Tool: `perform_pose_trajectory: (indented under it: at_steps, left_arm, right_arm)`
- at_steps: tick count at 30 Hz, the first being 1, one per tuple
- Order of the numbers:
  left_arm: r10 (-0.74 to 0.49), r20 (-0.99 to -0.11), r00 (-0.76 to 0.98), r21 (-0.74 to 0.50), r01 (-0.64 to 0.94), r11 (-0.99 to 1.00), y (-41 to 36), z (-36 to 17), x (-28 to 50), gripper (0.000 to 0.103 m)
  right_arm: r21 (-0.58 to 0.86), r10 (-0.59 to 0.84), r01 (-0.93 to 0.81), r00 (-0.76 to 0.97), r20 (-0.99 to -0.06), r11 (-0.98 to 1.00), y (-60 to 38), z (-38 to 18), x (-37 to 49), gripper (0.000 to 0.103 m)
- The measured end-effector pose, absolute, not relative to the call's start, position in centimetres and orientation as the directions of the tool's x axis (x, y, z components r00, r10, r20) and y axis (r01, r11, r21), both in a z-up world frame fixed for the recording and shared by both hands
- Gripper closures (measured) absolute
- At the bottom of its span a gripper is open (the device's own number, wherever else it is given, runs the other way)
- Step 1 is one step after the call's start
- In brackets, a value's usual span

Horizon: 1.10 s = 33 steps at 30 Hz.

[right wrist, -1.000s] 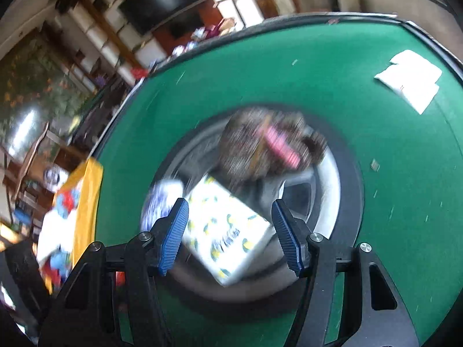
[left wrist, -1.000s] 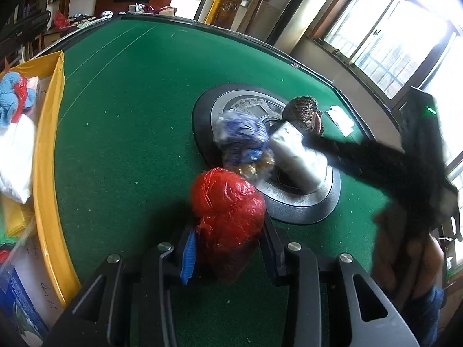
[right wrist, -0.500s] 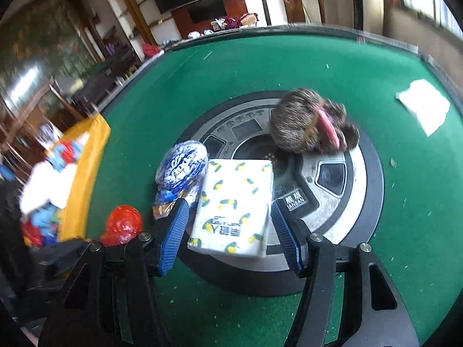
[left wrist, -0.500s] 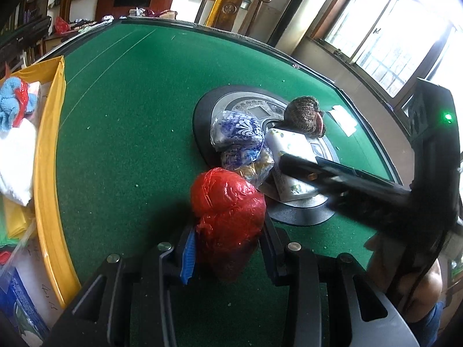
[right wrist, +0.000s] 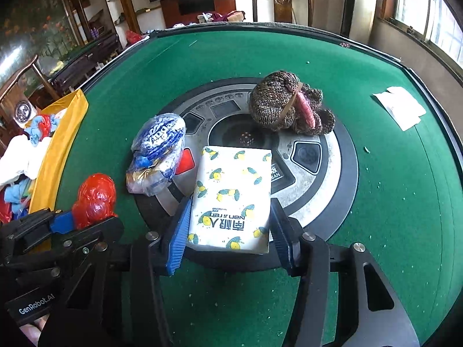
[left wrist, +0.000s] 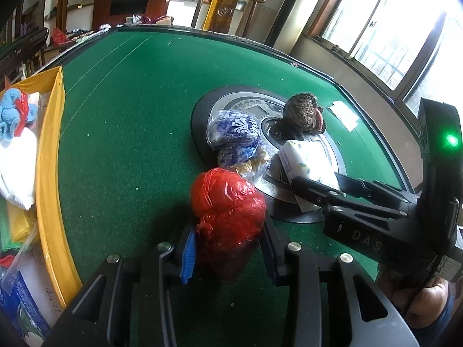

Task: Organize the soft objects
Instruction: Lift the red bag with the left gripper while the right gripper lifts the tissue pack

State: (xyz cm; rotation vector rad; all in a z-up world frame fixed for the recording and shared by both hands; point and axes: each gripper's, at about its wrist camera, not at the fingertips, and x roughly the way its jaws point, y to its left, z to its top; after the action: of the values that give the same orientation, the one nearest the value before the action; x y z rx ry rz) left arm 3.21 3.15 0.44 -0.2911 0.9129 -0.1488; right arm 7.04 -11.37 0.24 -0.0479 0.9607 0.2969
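Note:
My left gripper (left wrist: 227,248) is shut on a red crinkled plastic bag (left wrist: 228,217), also seen in the right wrist view (right wrist: 94,199), above the green felt table. My right gripper (right wrist: 227,231) straddles a white tissue pack with lemon print (right wrist: 231,199), its blue pads (right wrist: 179,234) beside both sides; contact is not clear. The pack lies on the round grey centre console (right wrist: 332,173) and also shows in the left wrist view (left wrist: 306,159). A blue-white plastic bag (right wrist: 157,150) and a brown knitted hat (right wrist: 286,107) lie on the console.
A yellow bin (left wrist: 49,173) at the table's left edge holds a blue knitted toy (left wrist: 13,110) and white cloth (left wrist: 14,173). White paper (right wrist: 400,110) lies at the far right. The table's raised rim (right wrist: 434,92) curves behind.
My right gripper has come down and forward around the tissue pack, which now sits between its pads. My left gripper with the red bag has barely moved.

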Motion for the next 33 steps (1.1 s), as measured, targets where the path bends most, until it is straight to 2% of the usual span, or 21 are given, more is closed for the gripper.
perform_pose_trajectory:
  at_steps: [11, 17, 20, 28, 33]
  left_arm:
    - [-0.169, -0.752, 0.637, -0.207, 0.015, 0.978, 1.8, 0.3, 2.9, 0.064]
    - [-0.148, -0.759, 0.633, -0.167, 0.030, 0.985, 1.6, 0.5, 2.7, 0.068]
    - [-0.143, -0.743, 0.654, -0.158, 0.036, 0.987, 1.5, 1.1, 2.3, 0.068]
    - [-0.073, -0.678, 0.731, -0.110, -0.003, 0.994, 1.9, 3.0, 1.2, 0.068]
    - [-0.053, -0.691, 0.721, -0.100, -0.022, 0.995, 2.2, 2.8, 1.5, 0.068]
  right_arm:
    - [0.063, 0.213, -0.276, 0.555, -0.805, 0.959, -10.1, 0.1, 6.3, 0.049]
    - [0.129, 0.252, -0.254, 0.542, -0.802, 0.959, -10.9, 0.4, 6.3, 0.051]
    - [0.157, 0.274, -0.253, 0.544, -0.793, 0.955, -11.2, 0.9, 5.8, 0.051]
    - [0.109, 0.238, -0.242, 0.608, -0.757, 0.964, -11.0, 2.5, 3.3, 0.051]
    - [0.120, 0.255, -0.258, 0.588, -0.768, 0.959, -10.7, 1.9, 3.4, 0.051]
